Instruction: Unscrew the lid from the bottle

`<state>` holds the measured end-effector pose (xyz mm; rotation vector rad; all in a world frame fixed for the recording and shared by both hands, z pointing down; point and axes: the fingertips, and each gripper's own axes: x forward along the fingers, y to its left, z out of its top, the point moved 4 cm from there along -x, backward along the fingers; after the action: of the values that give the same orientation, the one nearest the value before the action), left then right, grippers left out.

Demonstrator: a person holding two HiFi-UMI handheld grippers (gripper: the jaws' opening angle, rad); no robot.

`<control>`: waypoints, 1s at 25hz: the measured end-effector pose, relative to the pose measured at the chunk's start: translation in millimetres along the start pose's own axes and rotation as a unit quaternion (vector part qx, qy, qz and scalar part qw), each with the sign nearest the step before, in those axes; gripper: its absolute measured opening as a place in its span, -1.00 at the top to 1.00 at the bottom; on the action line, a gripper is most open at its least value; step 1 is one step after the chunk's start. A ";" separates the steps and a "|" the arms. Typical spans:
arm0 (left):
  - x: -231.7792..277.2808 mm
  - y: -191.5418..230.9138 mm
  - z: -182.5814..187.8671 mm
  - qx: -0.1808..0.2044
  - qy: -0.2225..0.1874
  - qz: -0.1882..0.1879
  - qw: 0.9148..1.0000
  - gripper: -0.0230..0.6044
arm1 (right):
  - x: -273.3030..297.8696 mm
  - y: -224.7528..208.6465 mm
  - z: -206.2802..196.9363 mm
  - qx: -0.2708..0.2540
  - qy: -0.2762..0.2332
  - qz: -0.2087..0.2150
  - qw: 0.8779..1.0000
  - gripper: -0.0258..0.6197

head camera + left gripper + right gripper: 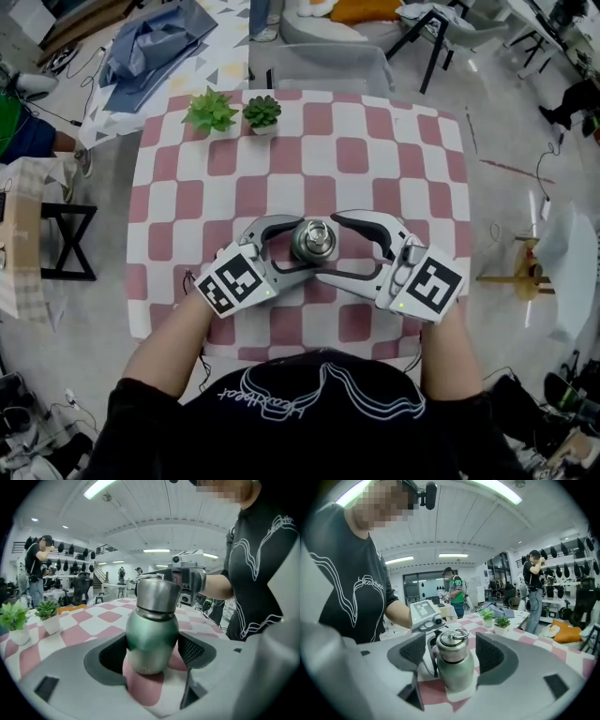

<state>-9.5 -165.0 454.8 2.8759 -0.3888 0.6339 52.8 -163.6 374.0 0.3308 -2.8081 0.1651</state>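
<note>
While the left hand-held gripper (pixel 152 651) clamps the green bottle (pixel 151 637) upright on the checked tabletop (pixel 375 141), the right hand-held gripper (pixel 452 656) gapes wide around the steel lid (pixel 452 645), untouching, so closing off-centre might slip or tip it.

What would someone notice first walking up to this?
A green metal bottle with a steel lid stands near the front of the red-and-white checked table. The left gripper clamps its body, while the right gripper's jaws stand open on either side of the lid. Two small potted plants sit at the far edge.
</note>
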 end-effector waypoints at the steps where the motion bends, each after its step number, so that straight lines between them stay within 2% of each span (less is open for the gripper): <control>1: 0.2 -1.5 0.1 -0.008 0.002 0.016 1.000 -0.17 | -1.0 2.8 -1.1 0.008 -0.001 -0.016 1.000 -0.11; 8: 3.2 -10.7 -0.5 -0.061 -0.001 0.116 0.991 -0.17 | 2.2 4.6 -10.3 0.064 -0.021 -0.122 0.990 -0.03; 13: 4.2 -15.6 -0.4 -0.086 0.000 0.161 0.983 -0.17 | 6.1 8.2 -11.0 0.076 -0.034 -0.150 0.985 0.02; 19: 4.9 -16.9 0.0 -0.095 0.002 0.175 0.980 -0.17 | 11.6 10.0 -13.3 0.069 -0.030 -0.168 0.983 0.13; 25: 4.8 -16.3 -0.5 -0.094 -0.004 0.176 0.980 -0.17 | 12.1 9.5 -13.9 0.063 -0.034 -0.172 0.982 0.15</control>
<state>-0.8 -150.4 455.5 2.6504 -0.9194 0.5991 43.3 -154.9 390.3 0.8576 -2.7590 0.2562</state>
